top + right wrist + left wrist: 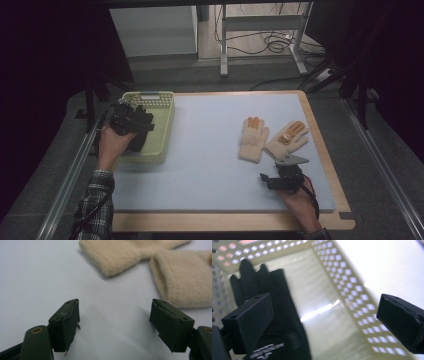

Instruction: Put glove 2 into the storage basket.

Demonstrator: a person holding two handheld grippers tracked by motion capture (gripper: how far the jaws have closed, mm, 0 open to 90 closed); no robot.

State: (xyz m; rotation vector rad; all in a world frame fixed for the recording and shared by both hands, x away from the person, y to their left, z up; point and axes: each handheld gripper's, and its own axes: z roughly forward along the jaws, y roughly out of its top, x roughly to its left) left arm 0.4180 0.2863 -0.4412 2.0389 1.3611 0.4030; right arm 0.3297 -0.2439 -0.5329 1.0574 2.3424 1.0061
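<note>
A black glove (279, 315) lies flat inside the pale yellow basket (352, 290). My left gripper (325, 307) hangs over it with its jaws wide apart and nothing between them. In the high view that left gripper (142, 125) is above the basket (166, 117) at the table's left. Two beige knit gloves (252, 140) (287, 137) lie side by side on the right, orange fingertips pointing away. My right gripper (267, 181) rests just in front of them, open and empty. Its own view has the two cuffs (117, 255) (185, 277) ahead of the right gripper (116, 308).
A light blue mat (210, 150) covers the wooden table (225, 222). Metal rails run along both sides of the table. Behind it stand a white cabinet (155, 30) and a metal frame (260, 30) with loose cables.
</note>
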